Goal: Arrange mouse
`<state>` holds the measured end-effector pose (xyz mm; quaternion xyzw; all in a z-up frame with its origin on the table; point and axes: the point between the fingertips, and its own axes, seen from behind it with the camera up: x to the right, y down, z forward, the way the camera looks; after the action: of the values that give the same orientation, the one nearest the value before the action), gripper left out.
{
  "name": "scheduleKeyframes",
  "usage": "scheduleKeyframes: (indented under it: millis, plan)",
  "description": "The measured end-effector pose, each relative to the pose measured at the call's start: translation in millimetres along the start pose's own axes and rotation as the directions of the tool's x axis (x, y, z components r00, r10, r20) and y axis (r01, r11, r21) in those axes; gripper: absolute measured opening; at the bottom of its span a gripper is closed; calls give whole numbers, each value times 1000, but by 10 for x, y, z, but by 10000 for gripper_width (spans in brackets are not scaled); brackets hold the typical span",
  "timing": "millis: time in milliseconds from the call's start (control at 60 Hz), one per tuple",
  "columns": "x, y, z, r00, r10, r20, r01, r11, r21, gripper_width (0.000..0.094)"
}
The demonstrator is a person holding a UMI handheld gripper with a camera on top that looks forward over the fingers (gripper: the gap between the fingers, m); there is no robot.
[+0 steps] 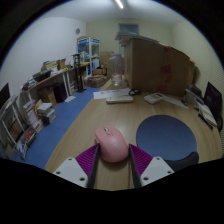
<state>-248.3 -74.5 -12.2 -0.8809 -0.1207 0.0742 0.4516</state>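
Presently the tongs (112,162) sit low over a pale wooden counter (75,140), their two fingers reaching forward with the purple pads (86,158) on the inner faces. A pink mouse (111,146) sits between the fingers, its rounded back up and its length running along the 12-to-6 line. Both pads lie right against its flanks, at 9 and at 3 of the mouse, with no gap to be made out on either side, so the tongs read as narrowed and holding the mouse. Whether the mouse's underside touches the counter or hangs just above it cannot be told. At about 2 o'clock from the mouse, near it on the counter, lies a round dark blue mouse mat (166,136). Beyond the counter's far edge, toward 12 o'clock, a large brown cardboard box (156,63) stands in the room, with a low white table (120,94) in front of it carrying a few small items too small to name. Out at 9 to 10 o'clock a shelf unit (40,95) runs along the wall, crowded with boxes and assorted gear, and a strip of blue floor (62,118) lies between it and the counter. At 3 o'clock, well apart from the mouse, dark monitors (212,98) stand by the wall. A strip light (119,4) shows on the ceiling at 12 o'clock.
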Motion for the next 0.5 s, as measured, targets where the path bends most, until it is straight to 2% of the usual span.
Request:
scheduleKeyframes:
  millis: [133,233,317,383,500]
  plan:
    - [-123,-82,-76,999,25,47,-25,1000,-9,508]
    - [-133,-590,-319,999,-15,48,11,996,85,501]
    - [99,-1138,-598,1000,-23,-11,24,981,191,496]
    - [402,-1386,-735,998,12,-61,3,970,242,497]
    - [1104,-1240,-668,984,60,-169,-24,977,211,494]
